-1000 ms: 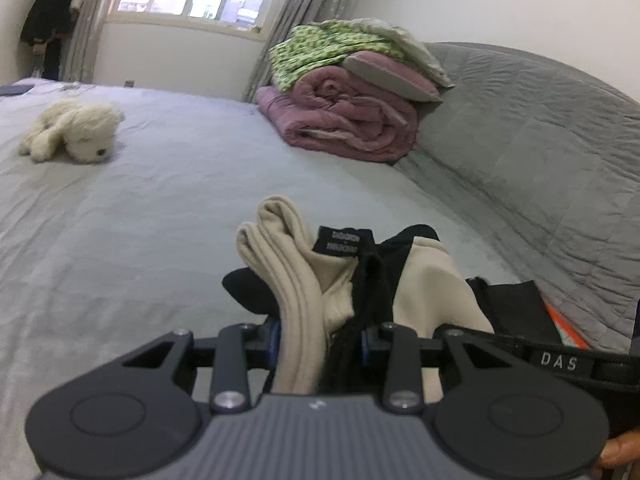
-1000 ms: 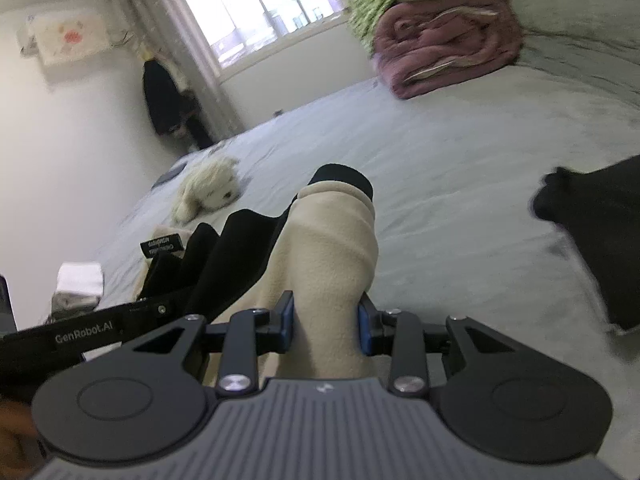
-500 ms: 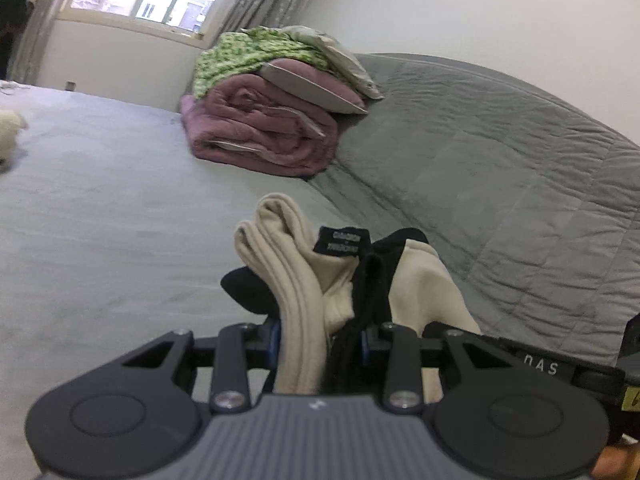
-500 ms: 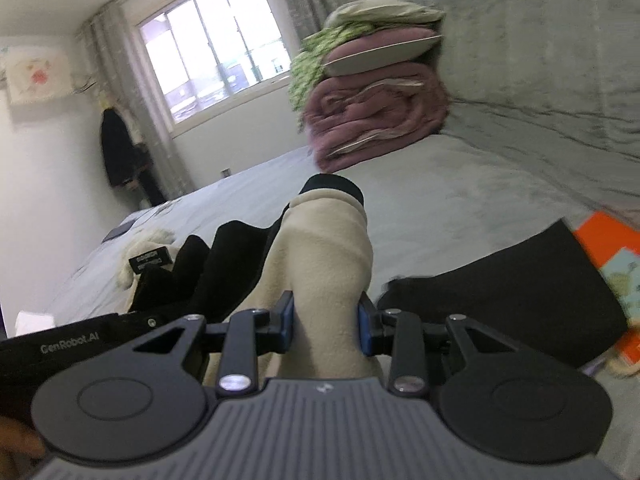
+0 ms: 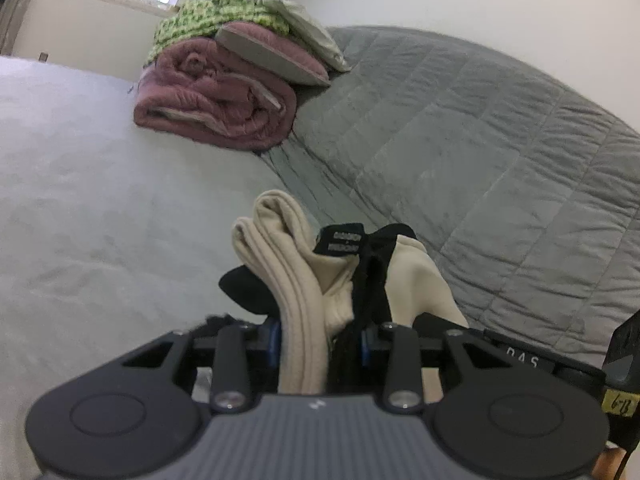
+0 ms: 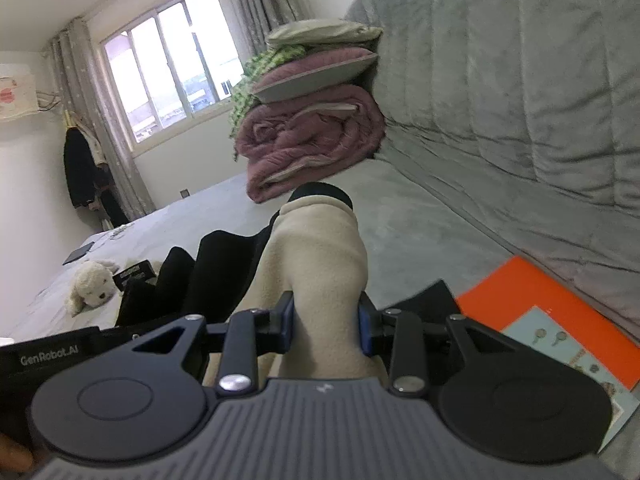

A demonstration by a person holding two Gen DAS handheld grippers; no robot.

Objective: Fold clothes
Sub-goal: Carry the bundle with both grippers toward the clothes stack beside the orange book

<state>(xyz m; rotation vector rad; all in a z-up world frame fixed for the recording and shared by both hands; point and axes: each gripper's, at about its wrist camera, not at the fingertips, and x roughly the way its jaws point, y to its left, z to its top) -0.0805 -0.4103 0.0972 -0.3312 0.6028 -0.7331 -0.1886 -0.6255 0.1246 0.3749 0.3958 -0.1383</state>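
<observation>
both tongs grip the same beige-and-black garment [image 5: 304,280], lifted clear of the grey bed [image 5: 100,200]. in the left wrist view the left tongs [image 5: 318,344] pinch a ribbed beige fold and black fabric at lower centre, a black label standing above them. in the right wrist view the right tongs [image 6: 325,326] clamp a thick beige roll with a black edge at centre frame. a rolled pink quilt [image 6: 312,140] with pillows stacked on it lies at upper centre against the grey quilted headboard [image 6: 520,80]. a white plush dog [image 6: 92,284] lies at left, an orange book [image 6: 560,320] at lower right.
</observation>
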